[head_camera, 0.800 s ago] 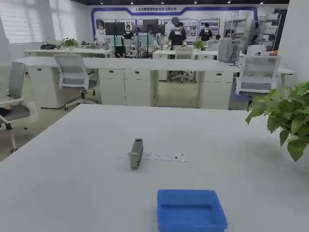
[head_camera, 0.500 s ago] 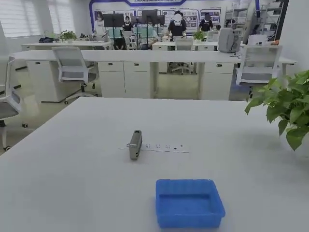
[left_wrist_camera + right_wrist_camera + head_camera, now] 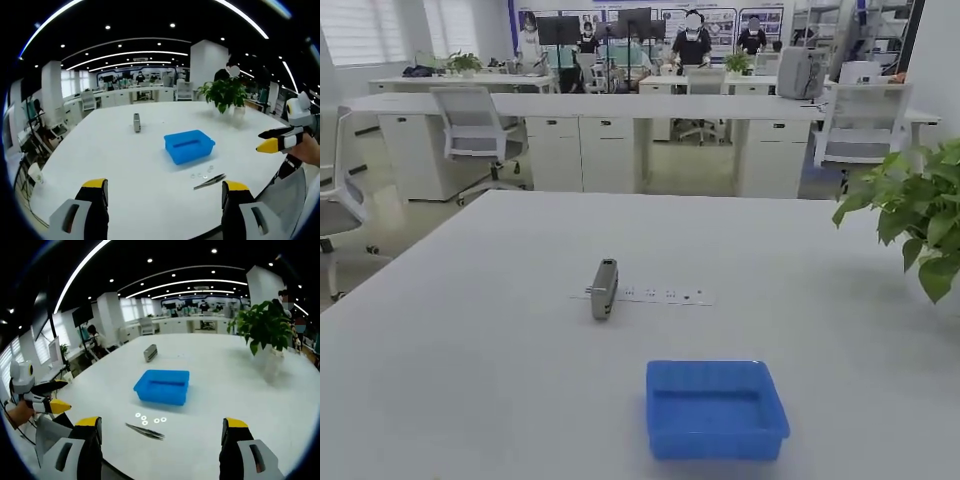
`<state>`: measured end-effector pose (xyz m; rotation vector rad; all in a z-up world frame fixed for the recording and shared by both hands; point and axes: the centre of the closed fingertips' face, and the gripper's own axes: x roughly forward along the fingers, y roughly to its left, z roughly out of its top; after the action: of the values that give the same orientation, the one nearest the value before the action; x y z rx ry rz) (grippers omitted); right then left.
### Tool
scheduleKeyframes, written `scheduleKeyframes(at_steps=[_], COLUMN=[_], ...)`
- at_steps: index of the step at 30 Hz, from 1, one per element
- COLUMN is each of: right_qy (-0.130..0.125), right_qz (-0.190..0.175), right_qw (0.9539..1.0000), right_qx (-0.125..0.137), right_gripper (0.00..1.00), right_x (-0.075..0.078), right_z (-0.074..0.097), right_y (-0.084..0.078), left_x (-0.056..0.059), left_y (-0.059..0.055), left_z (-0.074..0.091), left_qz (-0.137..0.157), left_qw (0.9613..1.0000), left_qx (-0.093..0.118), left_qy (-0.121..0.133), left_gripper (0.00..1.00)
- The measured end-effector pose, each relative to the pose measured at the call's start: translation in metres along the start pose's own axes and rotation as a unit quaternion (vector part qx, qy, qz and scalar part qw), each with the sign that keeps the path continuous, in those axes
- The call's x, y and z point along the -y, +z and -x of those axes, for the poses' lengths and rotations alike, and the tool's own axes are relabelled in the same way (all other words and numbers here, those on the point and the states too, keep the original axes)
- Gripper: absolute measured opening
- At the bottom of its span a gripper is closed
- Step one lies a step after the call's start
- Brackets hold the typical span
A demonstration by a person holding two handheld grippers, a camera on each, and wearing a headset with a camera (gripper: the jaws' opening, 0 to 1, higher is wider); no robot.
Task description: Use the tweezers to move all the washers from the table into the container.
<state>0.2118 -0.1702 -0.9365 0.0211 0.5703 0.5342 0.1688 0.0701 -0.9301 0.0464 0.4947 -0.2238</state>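
A blue container [image 3: 715, 410] stands on the white table [image 3: 470, 380], empty as far as I can see. In the left gripper view the container [image 3: 189, 146] lies ahead, with several small washers [image 3: 202, 174] and metal tweezers [image 3: 210, 181] on the table in front of it. My left gripper [image 3: 165, 187] is open, held above the table's near edge, with nothing between its jaws. The right gripper view shows the container [image 3: 162, 386], the washers [image 3: 150, 418] and the tweezers [image 3: 145, 431] just beyond my open, empty right gripper [image 3: 162, 422].
A grey block [image 3: 604, 288] sits at the end of a flush socket strip [image 3: 665, 295] beyond the container. A potted plant [image 3: 920, 225] stands at the table's right edge. Office chairs, desks and people are far behind.
The head view has tilted down a little, so the container sits higher in the picture. Nothing on the table has moved.
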Motion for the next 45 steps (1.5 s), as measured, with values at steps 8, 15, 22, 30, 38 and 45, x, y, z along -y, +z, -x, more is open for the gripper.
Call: scheduleKeyframes(at_steps=[8, 15, 22, 30, 38, 45], right_qy=[-0.003, -0.015, -0.012, -0.006, 0.018, 0.032], right_qz=[0.001, 0.003, 0.007, 0.010, 0.028, 0.032], right_qw=[1.0000, 0.9999, 0.9998, 0.9993, 0.9965, 0.9939], right_qx=[-0.004, 0.002, -0.016, -0.035, -0.077, -0.100], right_gripper=[0.99, 0.96, 0.93, 0.92, 0.90, 0.90], right_x=[0.003, 0.009, 0.013, 0.014, 0.010, 0.009], right_z=[-0.004, -0.006, -0.018, -0.033, -0.047, -0.055], right_y=[0.001, 0.003, -0.006, -0.017, -0.037, -0.047], left_x=[0.000, 0.001, 0.010, 0.023, 0.046, 0.060], left_y=[0.012, 0.010, 0.001, -0.009, -0.029, -0.052], left_z=[-0.005, -0.015, -0.033, -0.057, -0.085, -0.109], left_qz=[-0.010, -0.018, -0.048, -0.095, -0.147, -0.171], left_qw=[0.9996, 0.9997, 0.9980, 0.9905, 0.9703, 0.9532], left_qx=[0.025, 0.016, -0.015, -0.041, -0.078, -0.113], left_qy=[0.006, -0.008, -0.038, -0.090, -0.175, -0.223], left_gripper=[0.97, 0.94, 0.87, 0.70, 0.44, 0.27])
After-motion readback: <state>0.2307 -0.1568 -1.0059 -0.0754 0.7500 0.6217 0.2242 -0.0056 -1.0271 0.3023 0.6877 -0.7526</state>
